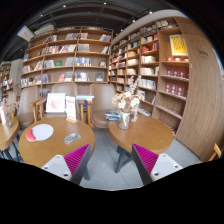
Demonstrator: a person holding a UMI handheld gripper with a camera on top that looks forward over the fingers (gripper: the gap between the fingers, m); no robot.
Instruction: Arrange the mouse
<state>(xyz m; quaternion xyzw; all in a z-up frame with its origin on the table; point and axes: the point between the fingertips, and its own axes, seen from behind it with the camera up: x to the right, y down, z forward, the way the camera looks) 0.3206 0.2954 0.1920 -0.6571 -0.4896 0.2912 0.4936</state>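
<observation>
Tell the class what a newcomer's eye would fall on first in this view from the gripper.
First come the tall bookshelves, filling the walls beyond everything else. Next is the vase of flowers on the round table ahead of the fingers. The gripper is open, with nothing between its pink pads, and a second round table holding a white plate stands beside the first.

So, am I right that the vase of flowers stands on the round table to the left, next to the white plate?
Not quite: the vase of flowers stands on the round table to the right, not the left one. The white plate lies on the left table by itself, as the gripper view shows. The gripper is open, holding nothing.
</observation>
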